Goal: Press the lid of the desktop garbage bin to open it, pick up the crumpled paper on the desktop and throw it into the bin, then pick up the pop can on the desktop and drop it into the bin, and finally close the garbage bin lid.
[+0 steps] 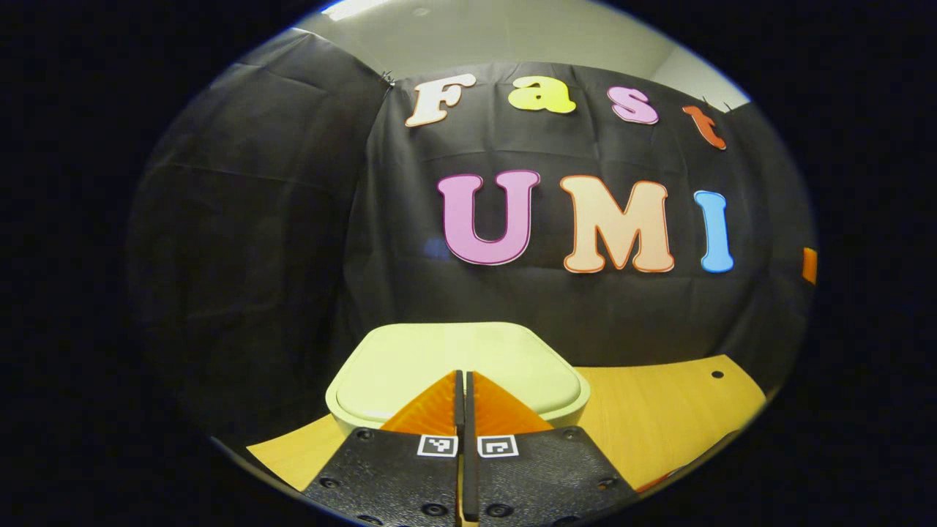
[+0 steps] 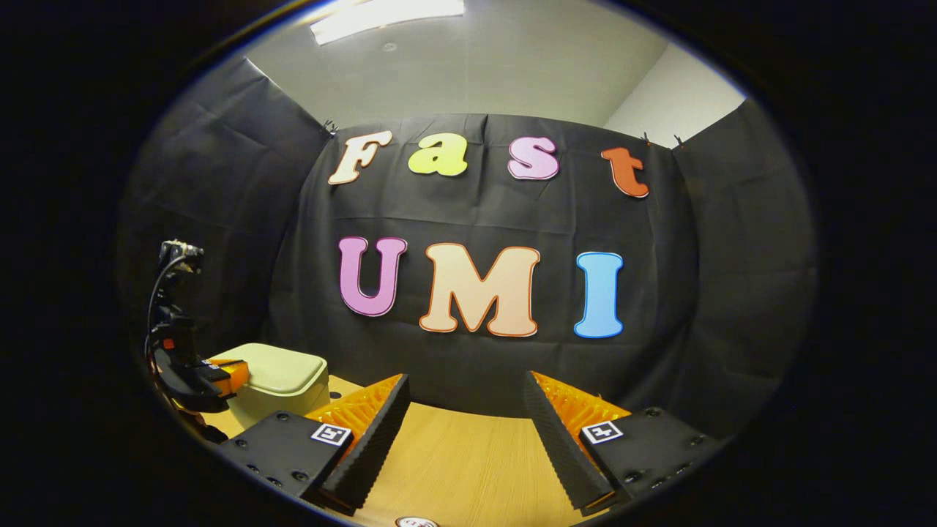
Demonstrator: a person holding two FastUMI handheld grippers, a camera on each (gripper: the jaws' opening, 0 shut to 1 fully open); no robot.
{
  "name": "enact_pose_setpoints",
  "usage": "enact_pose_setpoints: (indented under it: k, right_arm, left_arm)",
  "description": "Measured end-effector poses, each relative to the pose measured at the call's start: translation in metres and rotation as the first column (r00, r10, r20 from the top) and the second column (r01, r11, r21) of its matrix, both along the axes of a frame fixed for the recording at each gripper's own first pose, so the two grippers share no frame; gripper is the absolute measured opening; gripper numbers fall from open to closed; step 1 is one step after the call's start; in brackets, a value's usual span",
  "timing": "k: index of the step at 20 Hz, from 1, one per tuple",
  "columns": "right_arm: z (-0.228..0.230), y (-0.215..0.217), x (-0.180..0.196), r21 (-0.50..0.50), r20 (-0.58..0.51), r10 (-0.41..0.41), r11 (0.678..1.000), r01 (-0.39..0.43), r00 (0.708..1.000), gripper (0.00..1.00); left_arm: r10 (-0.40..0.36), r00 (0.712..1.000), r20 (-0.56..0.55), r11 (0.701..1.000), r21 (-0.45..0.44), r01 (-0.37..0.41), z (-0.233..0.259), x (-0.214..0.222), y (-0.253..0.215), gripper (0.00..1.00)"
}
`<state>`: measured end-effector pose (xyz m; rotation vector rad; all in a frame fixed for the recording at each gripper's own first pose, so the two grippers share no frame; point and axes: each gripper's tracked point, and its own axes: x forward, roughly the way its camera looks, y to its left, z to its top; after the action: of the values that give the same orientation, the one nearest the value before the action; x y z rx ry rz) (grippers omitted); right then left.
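The left hand-held gripper [image 1: 464, 380], fingers closed together, is hovering over the bin lid [image 1: 454, 359] (still down). Pressing it open looks next; the right hand-held gripper [image 2: 465, 410] is waiting open

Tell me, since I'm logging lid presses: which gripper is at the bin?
The left gripper, fingers closed together over the bin's lid. The right gripper is open over bare table.

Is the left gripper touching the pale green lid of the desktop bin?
Cannot tell. In the left gripper view the shut left gripper overlaps the pale green lid; the right gripper view shows it at the lid's edge, too small to judge.
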<state>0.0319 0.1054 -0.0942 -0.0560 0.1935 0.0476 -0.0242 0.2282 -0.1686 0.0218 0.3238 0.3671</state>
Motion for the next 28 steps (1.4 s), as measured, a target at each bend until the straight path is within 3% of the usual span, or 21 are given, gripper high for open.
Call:
enact_pose_setpoints:
  k: [2, 3, 5, 6, 8, 10, 16, 20, 22, 25, 28]
  right_arm:
    - [-0.002, -0.003, -0.002, -0.009, -0.007, 0.001, 1.000, -0.001, 1.000, 0.98]
    - [-0.002, -0.004, -0.002, -0.013, -0.010, 0.002, 1.000, -0.002, 1.000, 0.98]
    - [0.001, -0.007, -0.004, -0.015, -0.003, 0.003, 1.000, -0.003, 1.000, 0.98]
    - [0.003, -0.010, -0.006, -0.007, 0.000, 0.003, 1.000, -0.003, 1.000, 0.98]
    - [0.007, -0.012, -0.008, 0.015, 0.001, 0.013, 1.000, -0.013, 1.000, 0.98]
    - [0.011, -0.023, -0.008, 0.007, 0.008, 0.010, 1.000, -0.010, 1.000, 0.98]
    - [0.006, -0.041, -0.010, 0.014, -0.001, 0.011, 1.000, -0.011, 1.000, 0.98]
    - [-0.010, -0.057, -0.016, -0.004, -0.032, 0.019, 1.000, -0.019, 0.999, 0.98]
    - [-0.024, -0.065, -0.018, 0.000, -0.062, 0.024, 1.000, -0.025, 0.998, 0.98]
    - [-0.051, -0.078, -0.022, -0.005, -0.112, 0.032, 0.999, -0.032, 0.993, 0.98]
    - [-0.092, -0.089, -0.032, -0.002, -0.187, 0.048, 0.999, -0.049, 0.981, 0.98]
  left_arm:
    - [-0.016, 1.000, -0.004, 0.999, 0.047, 0.016, -0.004, -0.001, 0.001, 0.00]
    - [-0.036, 0.999, -0.003, 0.999, 0.029, 0.036, -0.004, 0.000, 0.001, 0.00]
    - [-0.029, 0.999, 0.024, 0.991, -0.132, 0.032, -0.001, 0.005, -0.001, 0.00]
    - [-0.027, 0.999, 0.034, 0.985, -0.171, 0.032, 0.001, 0.007, 0.000, 0.00]
    - [0.000, 0.997, 0.071, 0.993, -0.117, 0.009, 0.011, 0.006, 0.011, 0.00]
    - [-0.028, 0.996, 0.087, 0.997, -0.072, 0.034, 0.025, 0.009, 0.003, 0.00]
    - [-0.091, 0.968, 0.235, 0.994, -0.034, 0.102, 0.096, 0.018, -0.035, 0.00]
    - [-0.164, 0.934, 0.317, 0.983, -0.029, 0.183, 0.133, 0.018, -0.072, 0.00]
    - [-0.206, 0.923, 0.326, 0.974, -0.023, 0.225, 0.142, 0.017, -0.093, 0.09]
    - [-0.248, 0.912, 0.328, 0.967, 0.025, 0.254, 0.152, 0.013, -0.116, 0.60]
    - [-0.270, 0.907, 0.322, 0.962, 0.042, 0.271, 0.152, 0.008, -0.141, 0.67]
